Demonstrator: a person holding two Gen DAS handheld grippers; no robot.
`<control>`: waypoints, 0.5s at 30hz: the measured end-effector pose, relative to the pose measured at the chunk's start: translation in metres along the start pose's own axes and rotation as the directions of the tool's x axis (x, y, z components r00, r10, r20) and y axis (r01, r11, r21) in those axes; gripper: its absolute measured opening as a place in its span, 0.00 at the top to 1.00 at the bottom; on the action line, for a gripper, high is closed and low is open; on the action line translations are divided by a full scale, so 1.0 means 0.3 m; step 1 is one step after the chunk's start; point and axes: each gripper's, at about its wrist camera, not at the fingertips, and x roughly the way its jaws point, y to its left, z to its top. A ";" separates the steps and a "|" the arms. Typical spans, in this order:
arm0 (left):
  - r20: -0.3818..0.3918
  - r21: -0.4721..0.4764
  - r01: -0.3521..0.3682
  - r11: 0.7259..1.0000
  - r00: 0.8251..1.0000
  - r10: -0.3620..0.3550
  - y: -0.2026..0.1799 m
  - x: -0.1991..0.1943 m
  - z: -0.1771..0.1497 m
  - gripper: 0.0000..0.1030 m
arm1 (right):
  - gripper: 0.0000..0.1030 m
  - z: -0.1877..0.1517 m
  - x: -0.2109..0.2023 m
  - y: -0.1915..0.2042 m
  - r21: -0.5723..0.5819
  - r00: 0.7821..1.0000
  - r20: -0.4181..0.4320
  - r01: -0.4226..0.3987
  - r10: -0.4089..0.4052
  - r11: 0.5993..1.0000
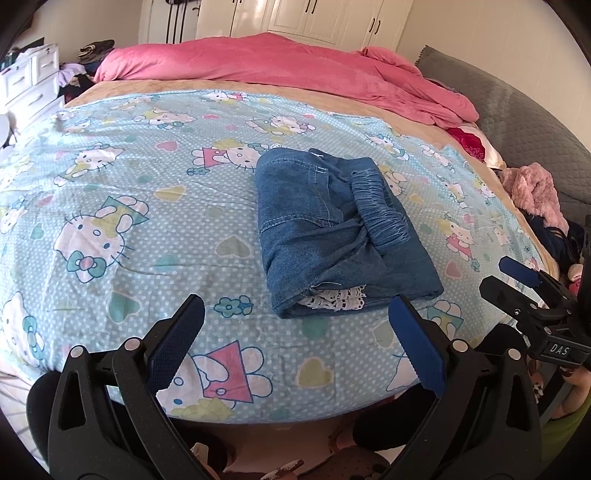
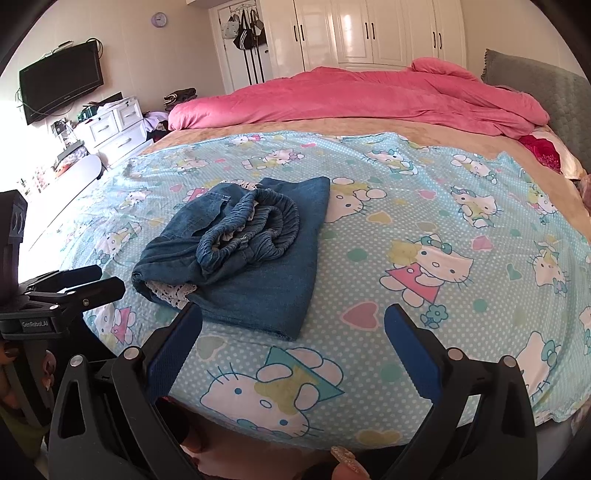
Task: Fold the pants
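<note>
Blue denim pants (image 1: 332, 236) lie folded into a compact bundle on the cartoon-print sheet (image 1: 129, 221), elastic waistband on top and white lace trim peeking out at the near end. In the right wrist view the pants (image 2: 258, 273) rest left of centre. My left gripper (image 1: 295, 306) hovers open just short of the bundle's near edge, holding nothing. My right gripper (image 2: 293, 314) is open too, empty, its left finger beside the bundle's near corner. The right gripper (image 1: 517, 277) also shows at the right edge of the left wrist view, and the left gripper (image 2: 85, 284) at the left edge of the right wrist view.
A pink duvet (image 1: 280, 70) is heaped across the far side of the bed, with a grey headboard cushion (image 1: 517, 110) at the right. White drawers (image 2: 114, 125) and a wall TV (image 2: 59, 81) stand to the left; wardrobes (image 2: 369, 33) line the back wall.
</note>
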 end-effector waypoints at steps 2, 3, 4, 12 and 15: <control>-0.001 -0.001 -0.002 1.000 1.000 0.002 0.000 0.001 -0.001 0.09 | 0.04 0.000 0.000 -0.001 0.001 1.000 0.000 0.001 -0.001 1.000; -0.001 0.000 -0.003 1.000 1.000 0.003 0.001 0.001 0.000 0.09 | 0.04 0.000 -0.001 -0.001 0.002 1.000 0.000 0.002 -0.002 1.000; -0.001 0.001 -0.003 1.000 1.000 0.003 0.002 0.001 0.000 0.09 | 0.04 -0.001 -0.001 -0.002 0.004 1.000 0.000 0.003 -0.003 1.000; -0.005 0.001 -0.011 1.000 1.000 0.011 0.000 0.001 0.000 0.09 | 0.04 -0.002 -0.006 0.000 0.007 1.000 0.001 0.009 -0.009 1.000; -0.004 0.001 -0.011 1.000 1.000 0.011 0.000 0.000 0.000 0.09 | 0.04 -0.002 -0.007 -0.001 0.008 1.000 0.000 0.010 -0.010 1.000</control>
